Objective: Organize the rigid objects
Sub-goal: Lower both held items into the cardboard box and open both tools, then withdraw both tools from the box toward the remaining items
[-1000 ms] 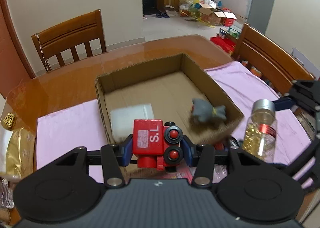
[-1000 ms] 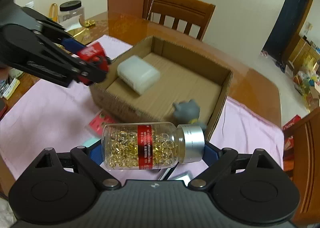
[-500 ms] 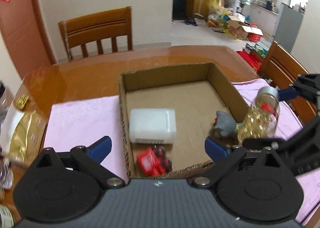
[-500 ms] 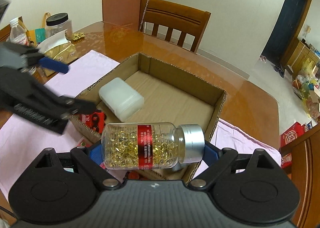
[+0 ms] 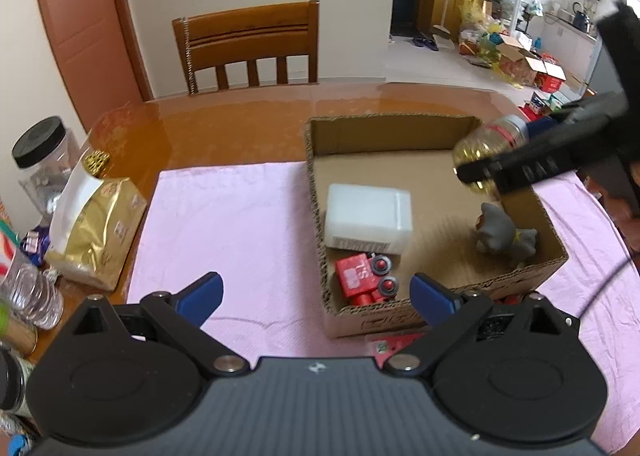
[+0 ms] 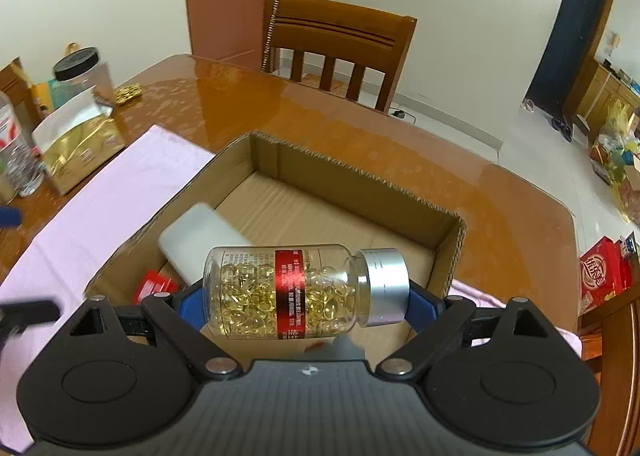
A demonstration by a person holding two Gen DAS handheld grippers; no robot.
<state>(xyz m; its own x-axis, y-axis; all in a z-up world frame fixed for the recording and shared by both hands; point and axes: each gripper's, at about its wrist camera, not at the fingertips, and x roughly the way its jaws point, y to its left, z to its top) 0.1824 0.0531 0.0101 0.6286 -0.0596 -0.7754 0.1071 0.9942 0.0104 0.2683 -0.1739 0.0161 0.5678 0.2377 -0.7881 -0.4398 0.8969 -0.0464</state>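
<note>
Now the right claw point(image 6: 306, 310) grips the capsule bottle point(image 6: 296, 290) sideways above the cardboard box point(image 5: 556, 252); next, lower and release it on bare floor. Left claw point(image 5: 316, 298) gapes empty near the red toy train point(image 5: 362, 276).

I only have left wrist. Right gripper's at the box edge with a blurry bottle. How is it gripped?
Observer: Right wrist view: the right gripper holds the capsule bottle sideways, one pad on its base, the other on its silver cap.
Operator: Where is it relative to the box?
Observer: Above the cardboard box, over the open floor, not resting on it.
Operator: Anything under it?
Observer: The white container lies just beyond the bottle's base end; the floor beyond the cap end is bare. What lies directly beneath is hidden.
</note>
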